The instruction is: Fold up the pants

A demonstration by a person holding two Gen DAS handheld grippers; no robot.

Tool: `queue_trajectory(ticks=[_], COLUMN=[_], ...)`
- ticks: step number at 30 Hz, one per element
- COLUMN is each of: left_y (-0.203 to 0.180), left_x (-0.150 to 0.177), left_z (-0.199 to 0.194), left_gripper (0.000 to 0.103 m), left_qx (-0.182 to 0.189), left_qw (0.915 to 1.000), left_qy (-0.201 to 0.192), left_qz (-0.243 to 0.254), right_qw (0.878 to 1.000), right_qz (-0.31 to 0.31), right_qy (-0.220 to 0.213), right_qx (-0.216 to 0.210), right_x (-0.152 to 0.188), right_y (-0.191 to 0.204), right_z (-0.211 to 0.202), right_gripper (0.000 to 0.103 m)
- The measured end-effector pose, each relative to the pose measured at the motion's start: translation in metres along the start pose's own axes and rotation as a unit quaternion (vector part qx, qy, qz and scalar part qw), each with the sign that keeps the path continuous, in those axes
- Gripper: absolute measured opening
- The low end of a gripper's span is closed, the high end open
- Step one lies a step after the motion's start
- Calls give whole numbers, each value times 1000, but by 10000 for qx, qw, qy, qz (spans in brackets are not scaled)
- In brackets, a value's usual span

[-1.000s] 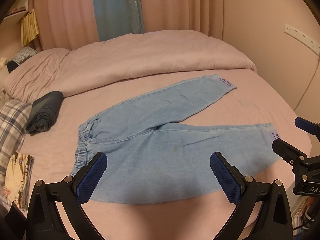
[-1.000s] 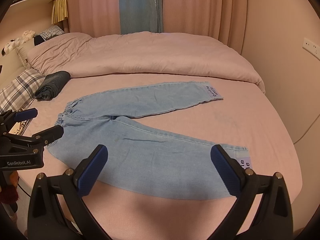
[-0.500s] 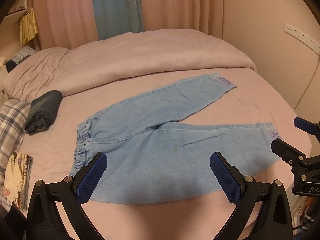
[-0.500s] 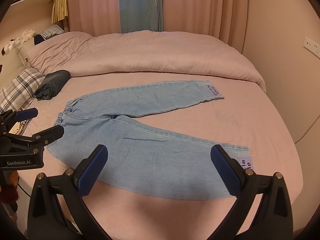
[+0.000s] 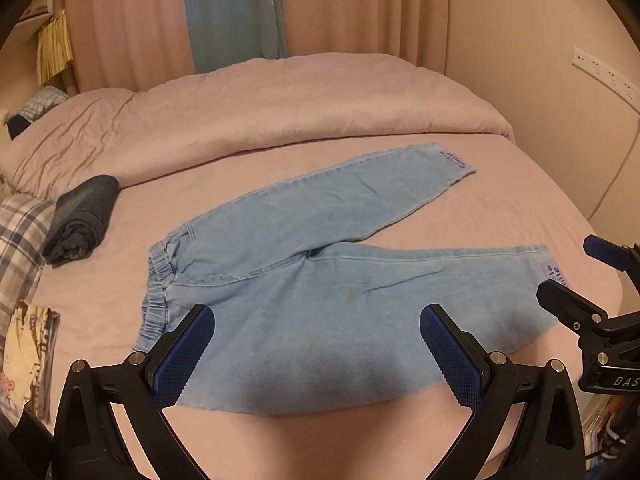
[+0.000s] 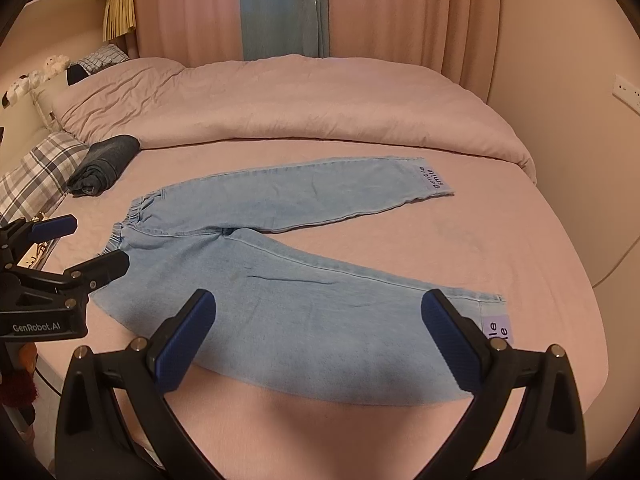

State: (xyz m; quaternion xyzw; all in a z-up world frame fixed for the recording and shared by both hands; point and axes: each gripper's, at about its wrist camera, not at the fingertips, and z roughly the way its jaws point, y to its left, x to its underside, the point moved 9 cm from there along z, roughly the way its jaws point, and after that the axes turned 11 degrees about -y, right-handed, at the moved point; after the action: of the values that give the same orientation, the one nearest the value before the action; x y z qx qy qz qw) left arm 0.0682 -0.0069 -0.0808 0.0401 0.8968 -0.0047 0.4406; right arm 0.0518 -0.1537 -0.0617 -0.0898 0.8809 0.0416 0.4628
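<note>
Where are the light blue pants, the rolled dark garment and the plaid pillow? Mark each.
light blue pants (image 5: 320, 312), left wrist view, near leg's thigh.
rolled dark garment (image 6: 106, 164), right wrist view, middle.
plaid pillow (image 6: 36, 172), right wrist view, top face.

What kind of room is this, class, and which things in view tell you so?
Most likely a bedroom: light blue pants lie spread on a bed, with a pink duvet bunched behind and curtains beyond.
</note>
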Motion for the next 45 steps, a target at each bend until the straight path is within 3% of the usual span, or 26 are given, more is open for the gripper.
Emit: queue_trajectory(ticks=[8,18,24,33,38,41,45], left_y=[33,176,244,261,263,267,269], left_x=[2,13,25,28,29,31,35], left_z=[29,104,160,217,234,243,250], left_gripper=[102,102,102,102,102,95,94], left_qx=[186,-496,-673,-587,-493,-478,-348], left_qw=[9988,9876,9785,9776,9792,9797,9804], left_qy=[120,344,589,926,1012,1094,1185], left_qz=[-430,-1452,-1857,-1795,-1688,-1610,-1536], right_qw=[9995,9880,9719,9493,9422,9369,9277], right_qz=[-154,-902,-1443,-2166,-2339,-2470,-2756], right_qy=[132,139,352,640,624,635,719], right_qx=[-258,-1250,-1829,-2187,-2318,-2392,-2412], right_x=[-1,-25,-50,-69,-76,-78,-74], right_y=[12,65,102,159,177,187,190], right_z=[25,109,189,302,336,354,374], right_gripper=[103,103,103,100,100,100,99])
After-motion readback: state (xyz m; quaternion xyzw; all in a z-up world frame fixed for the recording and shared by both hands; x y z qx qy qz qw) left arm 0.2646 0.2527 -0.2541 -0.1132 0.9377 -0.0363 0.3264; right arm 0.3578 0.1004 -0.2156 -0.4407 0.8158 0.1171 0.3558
